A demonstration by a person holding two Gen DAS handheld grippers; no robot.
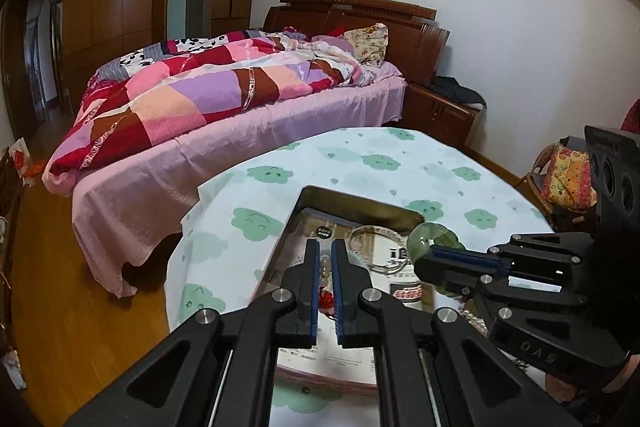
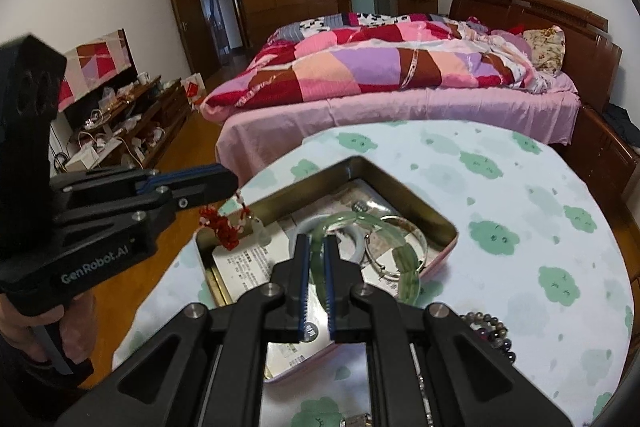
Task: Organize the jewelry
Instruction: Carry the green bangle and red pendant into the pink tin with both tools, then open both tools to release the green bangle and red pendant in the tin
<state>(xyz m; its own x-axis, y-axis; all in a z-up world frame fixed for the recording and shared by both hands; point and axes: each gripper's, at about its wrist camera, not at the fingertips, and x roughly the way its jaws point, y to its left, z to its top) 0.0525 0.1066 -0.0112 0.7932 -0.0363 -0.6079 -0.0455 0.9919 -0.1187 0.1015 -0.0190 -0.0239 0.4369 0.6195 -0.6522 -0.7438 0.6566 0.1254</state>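
Observation:
An open metal tin (image 2: 448, 223) lies on the round table; it also shows in the left wrist view (image 1: 360, 201). My right gripper (image 2: 316, 243) is shut on a green jade bangle (image 2: 404, 259) and holds it over the tin; the bangle shows in the left wrist view (image 1: 434, 233). My left gripper (image 1: 325, 251) is shut on a beaded cord with a red knot pendant (image 2: 222, 227), which hangs over the tin's left end. A thin silver bangle (image 1: 374, 247) and a pale bangle (image 2: 356, 243) lie in the tin.
A dark bead bracelet (image 2: 494, 335) lies on the cloud-print tablecloth (image 2: 520, 187) right of the tin. A bed with a patchwork quilt (image 1: 200, 87) stands behind the table. A low cabinet with clutter (image 2: 120, 131) is at the far left.

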